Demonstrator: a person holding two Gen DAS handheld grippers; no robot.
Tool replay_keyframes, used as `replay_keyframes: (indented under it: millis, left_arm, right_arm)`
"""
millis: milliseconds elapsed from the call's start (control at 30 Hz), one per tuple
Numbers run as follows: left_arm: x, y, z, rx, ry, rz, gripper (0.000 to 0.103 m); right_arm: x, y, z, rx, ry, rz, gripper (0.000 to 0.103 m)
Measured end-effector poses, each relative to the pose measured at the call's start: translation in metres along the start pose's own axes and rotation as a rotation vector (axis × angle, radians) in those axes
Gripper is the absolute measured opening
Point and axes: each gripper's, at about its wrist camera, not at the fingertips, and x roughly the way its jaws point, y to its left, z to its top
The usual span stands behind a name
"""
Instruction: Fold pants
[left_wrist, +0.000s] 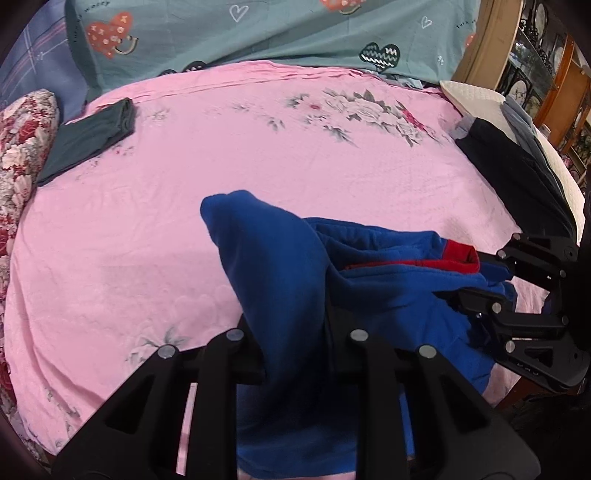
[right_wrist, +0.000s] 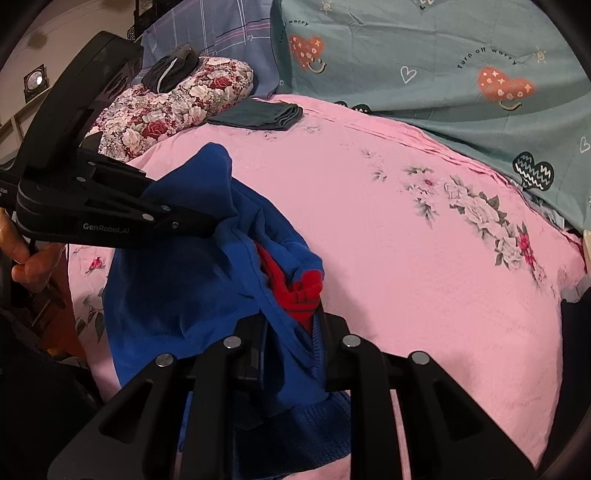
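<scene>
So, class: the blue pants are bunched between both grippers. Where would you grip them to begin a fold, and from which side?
Grip the blue pants at the ribbed waistband, coming from the near bed edge. The red lining marks that open end, and it hangs nearest the right gripper, probably easiest to spread flat.

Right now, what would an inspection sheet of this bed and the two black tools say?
Surface: pink floral bedsheet, lightly wrinkled.
Job's things: blue fleece pants with red lining, bunched and lifted off the sheet.
Clutter: folded dark green garment; dark clothes pile; red floral pillow.
Grippers: left tool and right tool, both shut on the pants.
Cables: nothing seen.
Surroundings: teal heart-print quilt; wooden cabinet.
</scene>
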Motion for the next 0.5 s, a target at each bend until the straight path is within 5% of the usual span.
replay_keyframes:
  millis: [300,500]
  left_arm:
    - [-0.024,0.081,0.010,-0.067,-0.088,-0.012,0.020]
    - [-0.034,0.201,0.030,-0.110,-0.143,-0.039,0.020]
  right_arm:
    - [0.036,0.035,0.065,-0.122,-0.050,-0.074,0.020]
    - [0.106,0.090,0.151,-0.180,-0.072,-0.137,0.019]
